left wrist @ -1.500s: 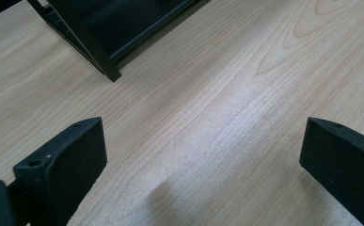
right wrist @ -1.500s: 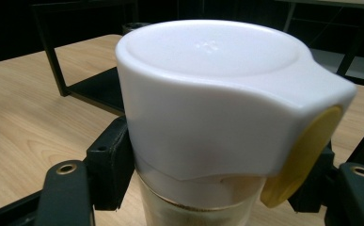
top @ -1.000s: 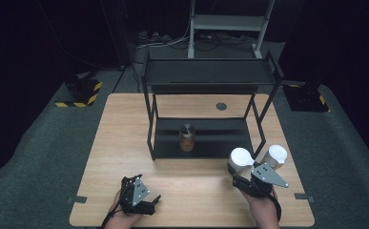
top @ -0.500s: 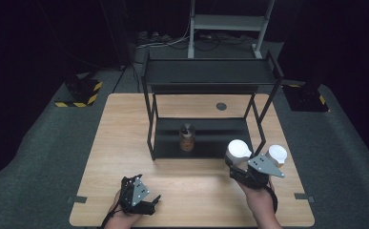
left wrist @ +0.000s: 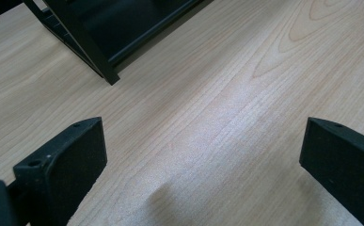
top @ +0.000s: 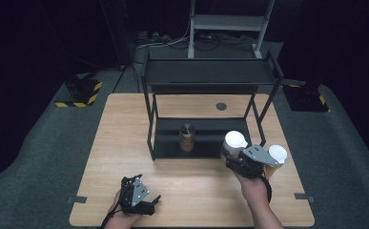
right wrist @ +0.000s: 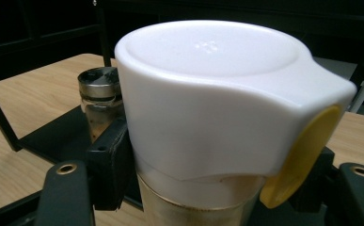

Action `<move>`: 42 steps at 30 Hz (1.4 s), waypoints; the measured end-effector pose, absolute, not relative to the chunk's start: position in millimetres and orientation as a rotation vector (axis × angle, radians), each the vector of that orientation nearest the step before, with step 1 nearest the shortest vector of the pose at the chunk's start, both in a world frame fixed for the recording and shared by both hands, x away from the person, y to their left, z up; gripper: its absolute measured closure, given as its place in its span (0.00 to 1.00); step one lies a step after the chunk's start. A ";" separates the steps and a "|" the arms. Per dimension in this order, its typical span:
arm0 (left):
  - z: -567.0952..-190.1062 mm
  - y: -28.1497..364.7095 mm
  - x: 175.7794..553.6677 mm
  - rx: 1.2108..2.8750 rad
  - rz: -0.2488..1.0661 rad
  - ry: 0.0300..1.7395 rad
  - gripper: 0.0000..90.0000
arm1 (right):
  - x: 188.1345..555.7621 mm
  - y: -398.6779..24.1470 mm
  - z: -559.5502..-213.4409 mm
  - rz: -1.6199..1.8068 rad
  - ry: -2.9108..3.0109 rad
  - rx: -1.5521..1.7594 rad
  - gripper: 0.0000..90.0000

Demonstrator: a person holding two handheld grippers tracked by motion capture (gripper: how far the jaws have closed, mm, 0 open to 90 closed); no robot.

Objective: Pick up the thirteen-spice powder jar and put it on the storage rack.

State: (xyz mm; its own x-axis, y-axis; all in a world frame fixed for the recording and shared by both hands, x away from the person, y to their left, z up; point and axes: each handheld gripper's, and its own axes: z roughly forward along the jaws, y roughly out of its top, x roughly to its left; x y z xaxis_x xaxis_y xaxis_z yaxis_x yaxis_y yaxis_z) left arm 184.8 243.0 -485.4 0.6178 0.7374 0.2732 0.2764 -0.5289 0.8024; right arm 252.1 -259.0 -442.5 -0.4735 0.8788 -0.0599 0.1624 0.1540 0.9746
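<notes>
My right gripper (top: 234, 156) is shut on a jar with a wide white cap (top: 234, 141), held upright just in front of the black shelf's (top: 210, 76) lower tier. In the right gripper view the white cap (right wrist: 217, 94) carries a yellow tab and the jaws press on the pale jar body below it. On the lower tier (top: 210, 129) stands a small glass jar with a metal lid (top: 187, 137), also behind the held jar (right wrist: 96, 96). My left gripper (top: 151, 202) rests near the table's front edge, open over bare wood (left wrist: 203, 160).
A second white-capped jar (top: 277, 155) stands on the table right beside my right hand. The shelf's front legs (top: 150, 143) flank the lower tier. A round dark grommet (top: 221, 106) sits in the wooden tabletop (top: 125, 133) behind the shelf.
My right gripper has carried the white-capped jar away from me toward the shelf's lower tier and a little up. The left gripper and the second jar have stayed put.
</notes>
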 end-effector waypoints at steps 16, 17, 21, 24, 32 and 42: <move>-485.5 245.5 184.8 2.090 0.785 0.787 0.02 | 277.8 -250.8 -442.3 1.354 1.751 1.026 0.34; -485.6 245.6 184.8 2.090 0.785 0.787 0.02 | 277.8 -250.8 -442.3 1.354 1.751 1.026 0.34; -486.2 246.0 184.2 2.085 0.785 0.785 0.02 | 285.5 -248.0 -442.0 1.350 1.744 1.037 0.34; -486.4 246.3 184.0 2.084 0.786 0.782 0.02 | 290.4 -246.0 -441.4 1.350 1.739 1.045 0.34; -487.1 246.8 183.3 2.079 0.788 0.777 0.02 | 302.3 -238.6 -439.7 1.337 1.740 1.046 0.34; -487.5 247.4 182.9 2.076 0.789 0.774 0.02 | 314.6 -229.2 -438.5 1.330 1.745 1.056 0.34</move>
